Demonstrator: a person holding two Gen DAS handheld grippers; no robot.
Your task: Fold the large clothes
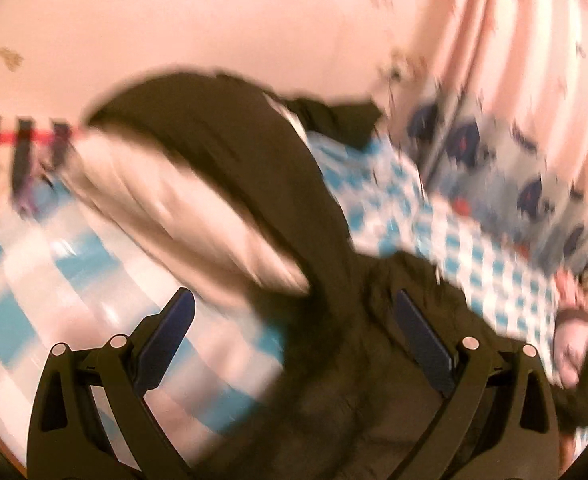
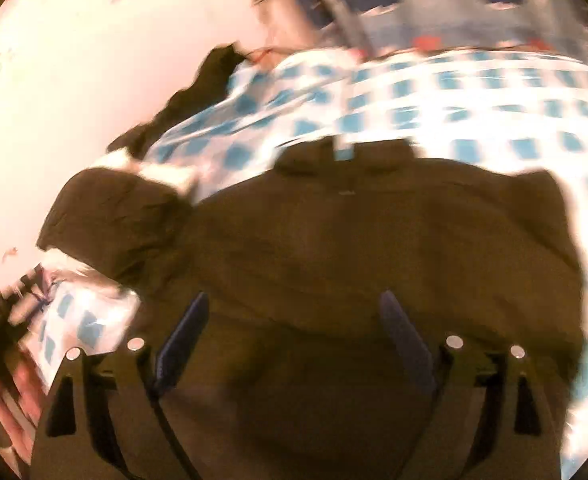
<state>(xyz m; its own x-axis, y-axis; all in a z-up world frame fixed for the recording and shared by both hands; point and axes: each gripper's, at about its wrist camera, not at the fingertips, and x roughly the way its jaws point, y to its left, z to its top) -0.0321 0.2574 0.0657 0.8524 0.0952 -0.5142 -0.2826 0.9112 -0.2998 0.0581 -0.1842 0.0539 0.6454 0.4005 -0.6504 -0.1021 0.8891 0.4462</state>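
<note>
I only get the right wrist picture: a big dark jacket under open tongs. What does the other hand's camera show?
Observer: The left tongs are open too and hold nothing. One finger is over the checked sheet, the other over the dark jacket.
Operator: Does the jacket lie flat on that side as well?
Observer: No. Its dark shell arches up there over a broad pale lining.
Operator: Is there anything on the wall?
Observer: At the far left there is a red rail with dark pieces hanging on it. It is too blurred to say more.
</note>
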